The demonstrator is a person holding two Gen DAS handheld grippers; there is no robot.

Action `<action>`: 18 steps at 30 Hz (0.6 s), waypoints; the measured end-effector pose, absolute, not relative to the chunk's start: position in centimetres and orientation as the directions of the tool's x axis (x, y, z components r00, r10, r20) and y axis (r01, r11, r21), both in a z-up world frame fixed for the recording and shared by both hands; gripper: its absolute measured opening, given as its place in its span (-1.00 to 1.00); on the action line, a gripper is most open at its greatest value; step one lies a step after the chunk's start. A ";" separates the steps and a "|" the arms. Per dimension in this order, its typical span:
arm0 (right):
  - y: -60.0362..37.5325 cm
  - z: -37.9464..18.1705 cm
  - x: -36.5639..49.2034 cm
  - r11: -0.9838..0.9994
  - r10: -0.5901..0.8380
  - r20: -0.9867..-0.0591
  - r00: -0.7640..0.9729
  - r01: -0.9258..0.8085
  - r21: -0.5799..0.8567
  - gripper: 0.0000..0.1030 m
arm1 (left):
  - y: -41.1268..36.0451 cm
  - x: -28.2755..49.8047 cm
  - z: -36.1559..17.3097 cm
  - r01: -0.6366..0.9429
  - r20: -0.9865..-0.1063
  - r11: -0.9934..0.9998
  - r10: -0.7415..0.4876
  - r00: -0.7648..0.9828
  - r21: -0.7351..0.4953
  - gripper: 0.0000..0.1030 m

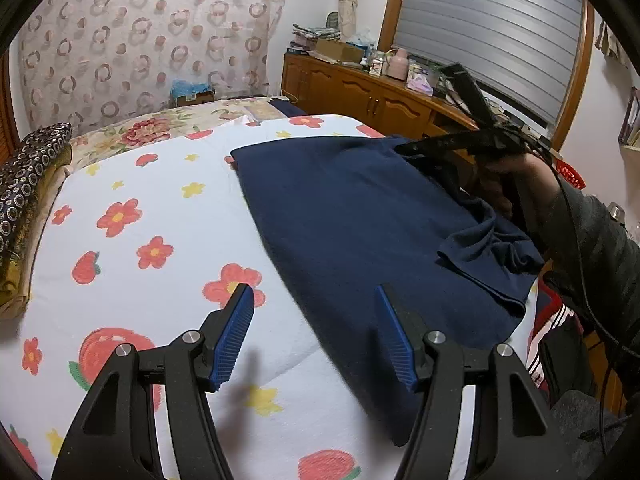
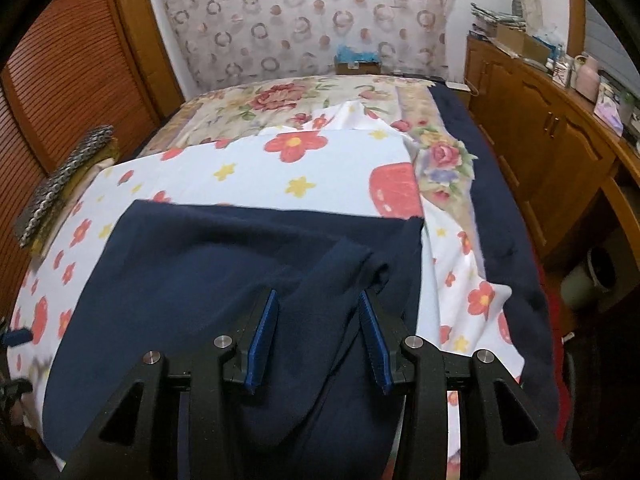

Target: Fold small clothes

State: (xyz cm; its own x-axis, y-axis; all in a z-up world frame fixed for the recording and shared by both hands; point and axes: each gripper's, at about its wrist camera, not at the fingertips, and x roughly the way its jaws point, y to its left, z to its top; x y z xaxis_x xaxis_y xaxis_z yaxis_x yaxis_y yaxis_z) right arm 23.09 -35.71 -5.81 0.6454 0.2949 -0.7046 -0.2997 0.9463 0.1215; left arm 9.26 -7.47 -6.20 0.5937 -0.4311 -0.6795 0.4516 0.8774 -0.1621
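Observation:
A navy blue garment (image 1: pixel 340 216) lies spread on a bed covered by a white sheet (image 1: pixel 160 208) with red flowers. My left gripper (image 1: pixel 313 288) is open above the garment's near left edge, with nothing between its blue pads (image 1: pixel 234 340). In the right wrist view the garment (image 2: pixel 192 272) fills the near half. A folded sleeve (image 2: pixel 344 264) runs up between the blue pads (image 2: pixel 262 340) of my right gripper (image 2: pixel 318 293). Its jaws stand apart and do not press the cloth. The left wrist view shows the right gripper (image 1: pixel 416 146), held in a hand, over the garment's far right side, where the cloth is bunched.
A wooden cabinet (image 1: pixel 360 92) with a cluttered top runs along the bed's right side. A dark patterned pillow (image 1: pixel 28 176) lies at the bed's left edge. A slatted wooden door (image 2: pixel 68 68) stands at the left. A red basket (image 1: pixel 570 174) is at the right.

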 end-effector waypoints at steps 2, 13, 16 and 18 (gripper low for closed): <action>-35.0 -6.5 24.6 0.951 0.288 -0.714 0.638 -0.280 0.133 -0.15 | -7.5 9.2 -6.2 0.454 -0.681 0.877 -0.432 0.592 -0.161 0.23; -36.5 -2.4 22.1 0.932 0.360 -0.555 0.750 -0.319 0.174 -0.89 | -8.2 8.9 -6.8 0.462 -0.697 0.872 -0.432 0.573 -0.161 0.23; -36.1 -2.5 22.6 0.955 0.287 -0.591 0.754 -0.269 0.121 -0.89 | -8.2 8.9 -6.7 0.461 -0.695 0.873 -0.432 0.575 -0.161 0.23; -35.7 -3.1 22.8 0.959 0.271 -0.630 0.728 -0.259 0.113 -0.79 | -8.3 9.0 -6.7 0.461 -0.697 0.872 -0.433 0.572 -0.164 0.29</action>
State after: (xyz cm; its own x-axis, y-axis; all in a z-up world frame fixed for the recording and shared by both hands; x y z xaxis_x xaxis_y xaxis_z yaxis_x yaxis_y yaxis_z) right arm 22.78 -35.70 -3.09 0.7281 0.2713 -0.6295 -0.2595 0.9591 0.1133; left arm 9.03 -8.29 -6.73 0.5718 -0.4330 -0.6968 0.4611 0.8721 -0.1635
